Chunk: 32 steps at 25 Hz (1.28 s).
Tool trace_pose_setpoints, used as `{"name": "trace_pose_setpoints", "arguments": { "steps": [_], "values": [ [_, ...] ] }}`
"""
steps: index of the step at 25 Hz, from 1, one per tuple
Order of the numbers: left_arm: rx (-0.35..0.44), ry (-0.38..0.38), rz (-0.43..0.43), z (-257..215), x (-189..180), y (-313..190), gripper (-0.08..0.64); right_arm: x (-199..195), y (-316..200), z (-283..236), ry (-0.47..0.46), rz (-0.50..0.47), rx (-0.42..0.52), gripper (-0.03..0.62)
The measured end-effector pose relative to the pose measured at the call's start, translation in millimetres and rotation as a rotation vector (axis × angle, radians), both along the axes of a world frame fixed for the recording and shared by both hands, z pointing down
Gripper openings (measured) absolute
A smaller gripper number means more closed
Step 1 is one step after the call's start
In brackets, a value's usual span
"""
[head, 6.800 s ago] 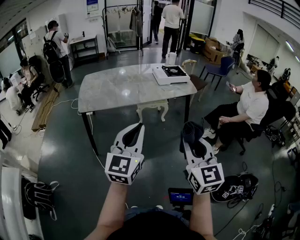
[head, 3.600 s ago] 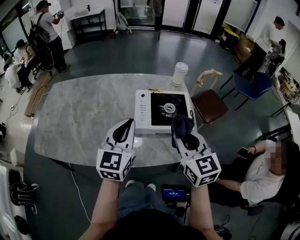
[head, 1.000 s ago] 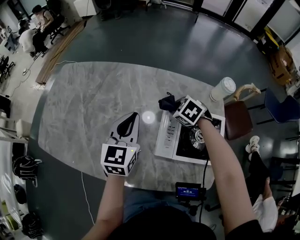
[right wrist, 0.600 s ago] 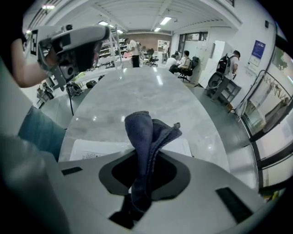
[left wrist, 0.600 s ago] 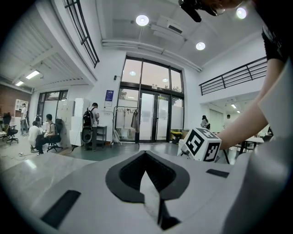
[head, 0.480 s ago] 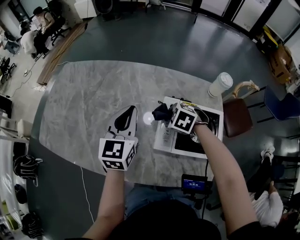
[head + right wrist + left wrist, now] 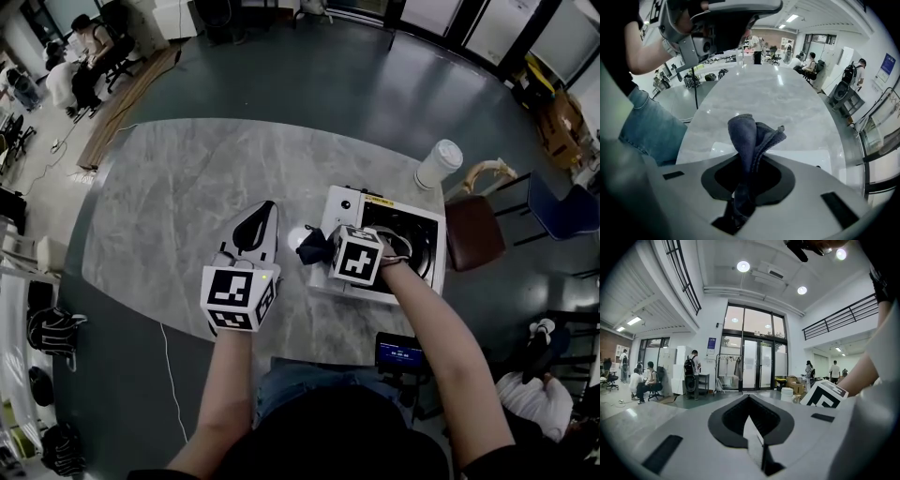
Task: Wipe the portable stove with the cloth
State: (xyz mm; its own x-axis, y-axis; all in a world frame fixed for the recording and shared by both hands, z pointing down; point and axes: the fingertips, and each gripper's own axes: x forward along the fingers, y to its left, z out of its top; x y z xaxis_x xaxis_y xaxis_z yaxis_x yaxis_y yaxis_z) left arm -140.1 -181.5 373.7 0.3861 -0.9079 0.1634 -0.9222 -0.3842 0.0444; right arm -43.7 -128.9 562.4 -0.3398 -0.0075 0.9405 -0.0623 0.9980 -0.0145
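Observation:
The white portable stove (image 7: 345, 206) with a black cooking top sits at the right of the marble table (image 7: 178, 187). My right gripper (image 7: 322, 249) is shut on the dark blue cloth (image 7: 310, 246), which presses at the stove's left side, by the control panel. In the right gripper view the cloth (image 7: 751, 136) stands bunched up between the jaws, with the stove's white body (image 7: 808, 158) just below it. My left gripper (image 7: 265, 208) is shut on nothing and hovers over the table left of the stove. Its shut tips (image 7: 749, 398) point out across the room.
A white lidded cup (image 7: 438, 165) stands on the table beyond the stove's far right corner. A brown chair (image 7: 474, 234) is at the table's right end. A small screen (image 7: 401, 352) hangs near my waist. People sit at the far left (image 7: 75, 66).
My right gripper has drawn the cloth toward me along the stove's left side, from the far left corner to about the middle. The left gripper has hardly moved.

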Motion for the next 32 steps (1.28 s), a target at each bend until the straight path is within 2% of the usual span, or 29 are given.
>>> {"name": "trace_pose_setpoints", "arguments": {
  "steps": [10, 13, 17, 19, 21, 25, 29, 32],
  "values": [
    [0.02, 0.004, 0.01, -5, 3, 9, 0.011, -13, 67, 0, 0.004, -0.124, -0.025, 0.074],
    [0.022, 0.004, 0.011, -5, 4, 9, 0.011, -15, 76, 1, -0.004, -0.126, -0.02, 0.074],
    [0.025, 0.005, 0.011, -6, 4, 9, 0.011, -15, 96, 3, -0.018, -0.141, -0.104, 0.074],
    [0.027, 0.002, 0.011, -7, 4, 9, 0.011, -15, 101, 0, -0.035, -0.139, -0.1, 0.074],
    [0.029, -0.004, 0.007, -9, 2, 10, 0.011, -16, 91, -17, -0.106, -0.059, -0.087, 0.074],
    [0.027, -0.006, -0.014, -10, -4, 8, 0.011, 1, 31, -75, -0.293, 0.199, -0.044, 0.074],
    [0.027, -0.005, -0.023, -9, -7, 6, 0.011, 43, -45, -99, -0.362, 0.438, 0.068, 0.074],
    [0.025, -0.005, -0.031, -6, -8, 6, 0.011, 69, -78, -95, -0.382, 0.579, 0.072, 0.074]
  ]
}}
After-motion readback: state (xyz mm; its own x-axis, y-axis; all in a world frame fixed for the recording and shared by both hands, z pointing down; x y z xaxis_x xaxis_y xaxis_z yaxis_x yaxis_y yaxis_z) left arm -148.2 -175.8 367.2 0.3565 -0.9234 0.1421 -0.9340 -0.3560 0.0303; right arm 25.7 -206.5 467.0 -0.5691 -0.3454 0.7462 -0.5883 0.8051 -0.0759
